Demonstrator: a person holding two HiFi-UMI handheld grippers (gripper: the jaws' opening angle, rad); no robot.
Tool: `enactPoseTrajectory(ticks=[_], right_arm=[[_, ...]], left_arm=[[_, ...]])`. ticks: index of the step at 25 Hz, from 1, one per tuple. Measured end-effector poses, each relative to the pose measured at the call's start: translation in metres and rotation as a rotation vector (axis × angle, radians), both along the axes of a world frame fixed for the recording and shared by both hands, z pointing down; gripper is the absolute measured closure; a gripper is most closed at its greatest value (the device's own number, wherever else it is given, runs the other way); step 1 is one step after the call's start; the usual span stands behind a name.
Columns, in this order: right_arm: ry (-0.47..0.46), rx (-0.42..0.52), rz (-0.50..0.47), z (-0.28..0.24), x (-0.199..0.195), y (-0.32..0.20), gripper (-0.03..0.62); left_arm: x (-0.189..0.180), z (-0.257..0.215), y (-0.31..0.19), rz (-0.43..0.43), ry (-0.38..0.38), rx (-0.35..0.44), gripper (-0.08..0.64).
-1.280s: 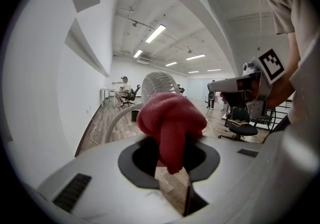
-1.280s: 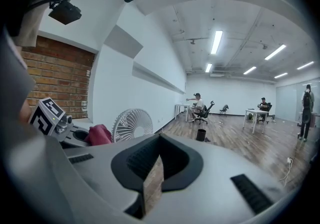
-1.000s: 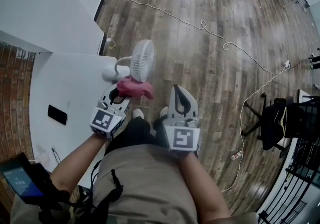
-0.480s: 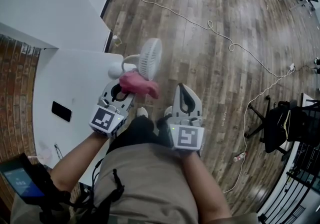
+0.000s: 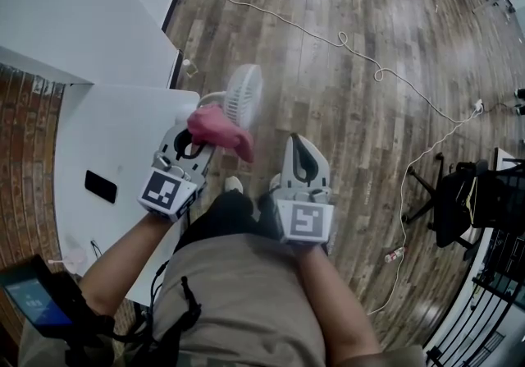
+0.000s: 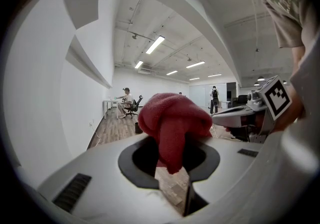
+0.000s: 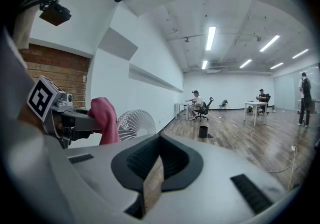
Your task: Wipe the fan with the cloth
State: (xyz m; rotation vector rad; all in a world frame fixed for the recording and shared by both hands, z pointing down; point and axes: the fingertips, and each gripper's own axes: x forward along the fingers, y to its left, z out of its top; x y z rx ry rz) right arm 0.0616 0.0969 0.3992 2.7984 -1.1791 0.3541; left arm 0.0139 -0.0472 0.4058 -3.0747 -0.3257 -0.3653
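The wooden floor (image 5: 344,94) fills most of the head view, with a thin cable (image 5: 361,53) snaking across it. At the left is the white table (image 5: 107,144). The 2 grippers are level and side by side. The right gripper (image 5: 303,152) hangs over the floor, its jaws together with nothing between them (image 7: 152,178). The left gripper (image 5: 195,131) is clamped on the red cloth (image 6: 172,125), which bunches above its tips. The white fan (image 5: 244,94) stands at the table's far corner. The cloth (image 5: 220,130) sits at the fan's lower rim; whether it touches cannot be told. A dark phone (image 5: 100,186) lies on the table.
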Motion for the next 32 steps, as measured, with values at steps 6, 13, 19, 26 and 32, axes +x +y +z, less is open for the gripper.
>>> enactPoseTrajectory(ticks=[6,13,19,26,32], right_arm=[[-0.003,0.006,0.019,0.000,0.005,0.003,0.594],[-0.006,0.011,0.031,0.000,0.008,0.007,0.594],[-0.008,0.016,0.042,0.000,0.011,0.010,0.594],[-0.011,0.023,0.056,0.000,0.016,0.010,0.594],[0.023,0.019,0.048,-0.007,0.019,0.004,0.594]], left_arm=[[0.006,-0.004,-0.011,-0.031,0.005,-0.002,0.474],[0.021,-0.016,-0.018,-0.042,0.018,0.007,0.474],[0.032,-0.021,-0.018,-0.035,0.010,0.017,0.474],[0.040,-0.026,-0.019,-0.009,0.014,0.031,0.474],[0.049,-0.033,-0.017,-0.001,0.015,-0.011,0.474]])
